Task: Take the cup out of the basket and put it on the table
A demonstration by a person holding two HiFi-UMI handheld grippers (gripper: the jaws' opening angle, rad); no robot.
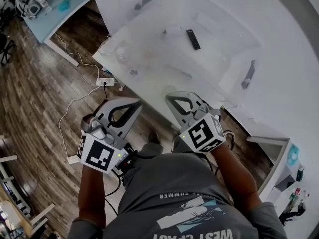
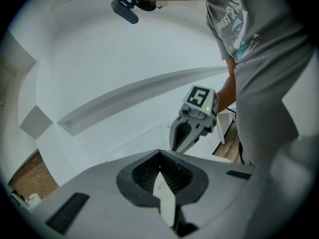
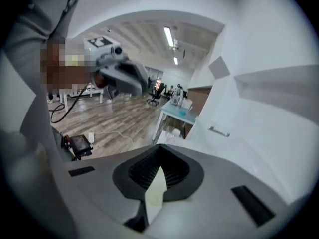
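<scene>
Glare washes out the white table (image 1: 164, 78), and I cannot make out a cup or a basket on it; only a faint round translucent thing (image 1: 121, 55) shows near its left edge. Both grippers hang close to the person's body, in front of the table's near edge. My left gripper (image 1: 138, 103) is shut with its tips together, and its own view shows the left gripper (image 2: 159, 153) with nothing in it. My right gripper (image 1: 169, 97) is shut and empty too, its jaws meeting in the right gripper view (image 3: 160, 148). Each gripper appears in the other's view: the right gripper (image 2: 175, 143), the left gripper (image 3: 141, 90).
A black remote (image 1: 193, 39) lies on the table. Two dark handle-like things (image 1: 247, 74) (image 1: 147, 0) lie on the white surface. A power strip (image 1: 104, 82) and cables lie on the wooden floor at left. A light blue desk (image 1: 55, 14) stands at the far left.
</scene>
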